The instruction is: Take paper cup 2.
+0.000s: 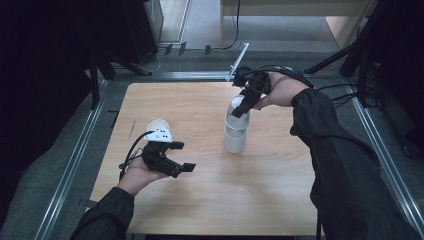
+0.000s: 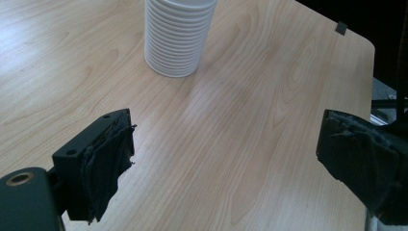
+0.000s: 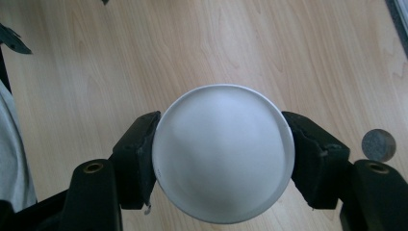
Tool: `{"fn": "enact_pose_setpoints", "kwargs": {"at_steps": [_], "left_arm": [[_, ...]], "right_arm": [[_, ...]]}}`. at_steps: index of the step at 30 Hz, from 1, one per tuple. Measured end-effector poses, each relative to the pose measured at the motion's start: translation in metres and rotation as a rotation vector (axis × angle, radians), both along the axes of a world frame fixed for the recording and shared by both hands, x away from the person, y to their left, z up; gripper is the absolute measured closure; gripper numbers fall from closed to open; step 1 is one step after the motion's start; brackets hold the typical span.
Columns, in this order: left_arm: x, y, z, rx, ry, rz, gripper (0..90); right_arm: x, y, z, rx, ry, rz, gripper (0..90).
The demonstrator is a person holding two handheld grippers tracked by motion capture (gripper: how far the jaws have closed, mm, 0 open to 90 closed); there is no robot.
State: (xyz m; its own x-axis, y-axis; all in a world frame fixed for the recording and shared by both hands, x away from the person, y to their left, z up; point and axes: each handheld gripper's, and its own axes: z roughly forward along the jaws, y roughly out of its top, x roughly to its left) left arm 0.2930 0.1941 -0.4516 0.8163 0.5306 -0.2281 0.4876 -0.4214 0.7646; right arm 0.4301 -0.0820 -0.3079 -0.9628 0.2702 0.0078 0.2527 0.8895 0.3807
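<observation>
Item: stack of white ribbed paper cups (image 1: pixel 236 131), mid-table | right gripper (image 3: pixel 223 154): jaws clamped on top cup (image 3: pixel 223 151) | left gripper (image 2: pixel 226 159): jaws wide apart, empty, near a single white cup (image 1: pixel 157 126) | advice: lift straight up, grip light, avoid dragging the stack.

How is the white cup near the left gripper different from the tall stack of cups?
The single cup stands alone and low; the cup stack rises tall. The left gripper is open beside the single cup, touching nothing; the right gripper clamps the stack's top cup. Both are white and stand on the wooden table.
</observation>
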Motion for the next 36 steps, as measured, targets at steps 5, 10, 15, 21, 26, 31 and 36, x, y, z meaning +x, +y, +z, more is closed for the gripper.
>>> {"fn": "enact_pose_setpoints", "kwargs": {"at_steps": [5, 10, 15, 21, 26, 31, 36], "left_arm": [[0.0, 0.001, 0.0, -0.009, 0.002, -0.001, 6.0], [0.0, 0.0, 0.0, -0.011, 0.001, 0.002, 6.0], [0.0, 0.0, 0.001, -0.023, -0.003, -0.006, 6.0], [0.001, 0.0, 0.001, -0.043, 0.014, -0.003, 6.1], [0.001, 0.0, 0.001, -0.051, 0.006, -0.014, 6.1], [0.0, -0.002, 0.002, -0.053, -0.002, -0.024, 6.0], [-0.002, -0.004, 0.003, -0.055, -0.02, -0.04, 6.0]], "right_arm": [[-0.006, -0.003, 0.015, 0.01, -0.013, 0.001, 34.3], [-0.014, -0.01, 0.033, 0.028, -0.019, 0.007, 34.3], [-0.021, -0.019, 0.045, 0.066, -0.008, 0.016, 34.4], [-0.031, -0.027, 0.044, 0.045, -0.022, 0.036, 34.4], [-0.039, -0.035, 0.036, 0.071, -0.003, 0.046, 34.4], [-0.046, -0.042, 0.026, 0.086, 0.008, 0.057, 34.4], [-0.055, -0.048, 0.016, 0.119, 0.023, 0.08, 34.5]]}}
